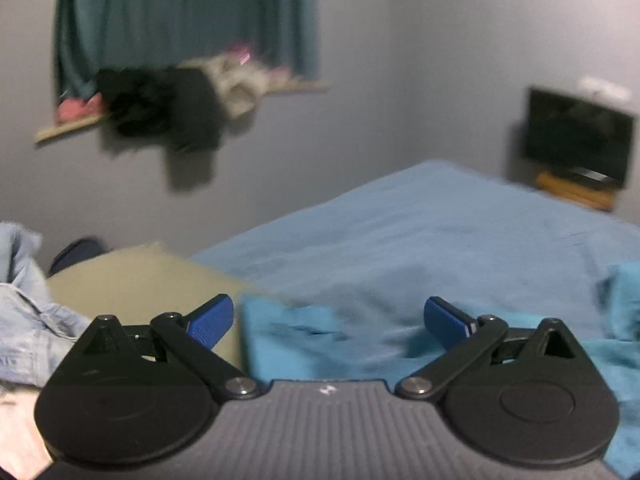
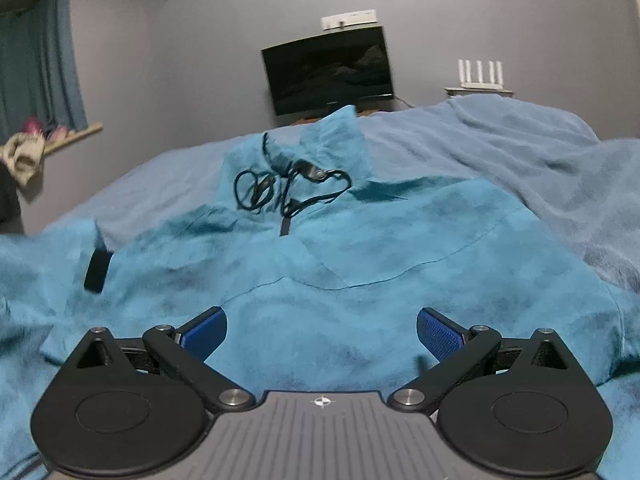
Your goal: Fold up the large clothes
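Note:
A turquoise fleece pullover [image 2: 360, 248] lies spread flat on the bed, its collar [image 2: 332, 132] pointing away, with a black drawcord [image 2: 280, 188] coiled near the short zip. My right gripper [image 2: 322, 330] hovers over its lower front, jaws wide apart, nothing between the blue pads [image 2: 438, 336]. In the left wrist view the pullover's edge [image 1: 288, 336] shows low in the picture. My left gripper [image 1: 328, 322] stands open above it, holding nothing. The left wrist view is blurred.
A lighter blue blanket [image 1: 440, 232] covers the bed. A beige pillow [image 1: 136, 276] and pale denim clothing [image 1: 24, 304] lie at the left. A dark screen [image 2: 330, 68] hangs on the grey wall, a router [image 2: 480, 74] beside it, and a window ledge [image 1: 180, 96] with clothes.

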`<control>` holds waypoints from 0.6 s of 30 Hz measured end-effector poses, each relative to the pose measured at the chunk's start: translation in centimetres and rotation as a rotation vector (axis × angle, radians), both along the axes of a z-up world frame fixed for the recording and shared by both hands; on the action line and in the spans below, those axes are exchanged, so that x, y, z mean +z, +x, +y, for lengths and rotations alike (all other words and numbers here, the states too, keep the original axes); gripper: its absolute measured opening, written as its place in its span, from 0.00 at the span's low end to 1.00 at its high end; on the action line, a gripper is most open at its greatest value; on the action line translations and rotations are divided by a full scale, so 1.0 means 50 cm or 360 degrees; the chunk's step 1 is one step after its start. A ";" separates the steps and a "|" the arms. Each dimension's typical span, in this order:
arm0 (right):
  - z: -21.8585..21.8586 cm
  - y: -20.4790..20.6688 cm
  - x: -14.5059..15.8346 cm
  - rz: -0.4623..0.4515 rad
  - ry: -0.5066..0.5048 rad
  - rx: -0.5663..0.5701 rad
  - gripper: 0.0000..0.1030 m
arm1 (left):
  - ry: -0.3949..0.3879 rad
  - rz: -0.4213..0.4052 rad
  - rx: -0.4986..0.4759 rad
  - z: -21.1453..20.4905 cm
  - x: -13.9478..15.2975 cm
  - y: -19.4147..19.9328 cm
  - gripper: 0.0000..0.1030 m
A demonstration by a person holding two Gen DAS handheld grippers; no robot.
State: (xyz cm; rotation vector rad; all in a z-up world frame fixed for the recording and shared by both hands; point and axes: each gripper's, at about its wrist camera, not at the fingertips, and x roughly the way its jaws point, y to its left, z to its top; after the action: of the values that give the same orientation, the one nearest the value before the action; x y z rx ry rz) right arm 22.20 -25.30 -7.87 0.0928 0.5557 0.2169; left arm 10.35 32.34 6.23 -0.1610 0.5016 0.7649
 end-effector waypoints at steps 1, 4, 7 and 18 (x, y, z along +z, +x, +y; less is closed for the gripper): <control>0.003 -0.002 -0.001 0.0005 -0.0003 0.0013 0.99 | -0.0043 0.0025 0.0039 0.028 -0.007 0.000 0.99; 0.011 -0.002 -0.005 0.0027 -0.0014 0.0037 0.99 | -0.0230 0.0074 0.0142 0.100 -0.046 0.014 0.99; 0.012 -0.001 -0.010 0.0051 -0.0015 0.0043 0.99 | -0.0373 0.0116 0.0198 0.151 -0.088 0.013 0.99; 0.009 0.012 -0.025 0.0127 0.0004 0.0023 0.99 | -0.0601 0.0149 0.0102 0.210 -0.148 0.016 0.46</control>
State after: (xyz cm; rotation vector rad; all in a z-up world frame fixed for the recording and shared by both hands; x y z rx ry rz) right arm 22.79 -24.84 -9.13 0.0999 0.6354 0.2286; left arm 11.14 42.86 -1.16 -0.4956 0.7305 0.7366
